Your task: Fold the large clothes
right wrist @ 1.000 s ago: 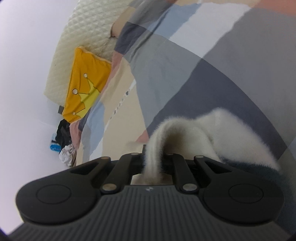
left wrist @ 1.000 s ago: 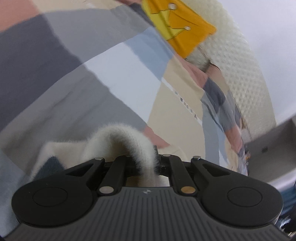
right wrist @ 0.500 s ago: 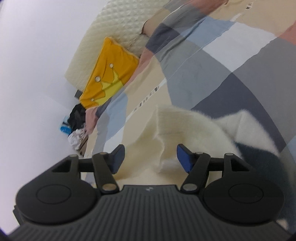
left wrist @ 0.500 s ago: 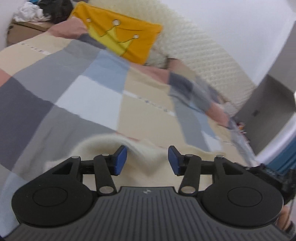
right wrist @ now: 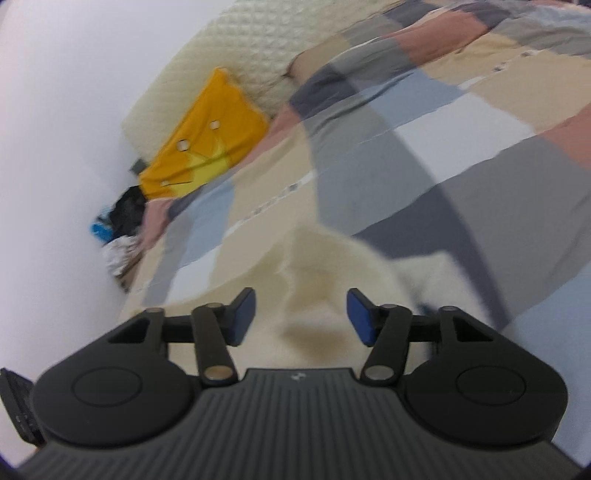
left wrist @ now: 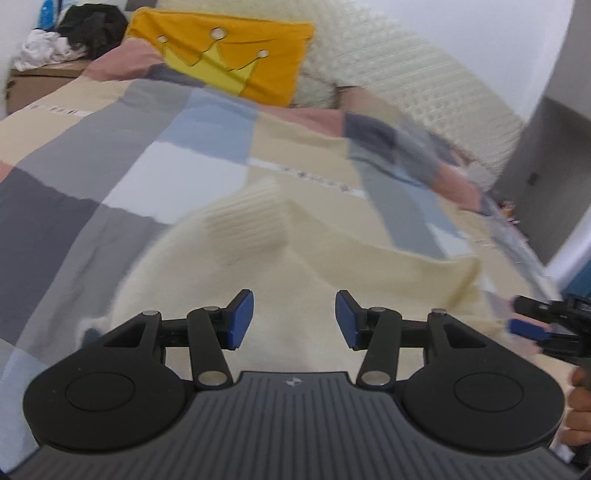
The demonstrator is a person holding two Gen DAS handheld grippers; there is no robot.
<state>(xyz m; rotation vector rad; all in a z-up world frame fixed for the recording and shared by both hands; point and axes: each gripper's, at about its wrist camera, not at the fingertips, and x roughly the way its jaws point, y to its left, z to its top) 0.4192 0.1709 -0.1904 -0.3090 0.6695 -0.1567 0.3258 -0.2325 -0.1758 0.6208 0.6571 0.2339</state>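
Observation:
A cream fuzzy sweater [left wrist: 288, 266] lies on the patchwork bedspread [left wrist: 110, 155], a ribbed cuff [left wrist: 247, 218] folded over its top. My left gripper [left wrist: 294, 320] is open above the sweater, blue pads apart, nothing between them. The right gripper [right wrist: 301, 317] hovers over the same cream sweater [right wrist: 332, 273]; its jaws are closing, the pads stand apart and grip nothing. The right gripper's blue fingertip [left wrist: 524, 328] shows at the right edge of the left wrist view, with part of a hand [left wrist: 578, 406].
An orange crown pillow [left wrist: 229, 55] leans on the quilted cream headboard [left wrist: 388, 74]. A pile of dark and white clothes [left wrist: 70, 33] sits on a box at the far left. A white wall [right wrist: 55, 147] runs beside the bed.
Both grippers were shut on folds of the cream sweater, then opened and let go. Both have lifted and rolled, and the sweater now lies flat on the bed.

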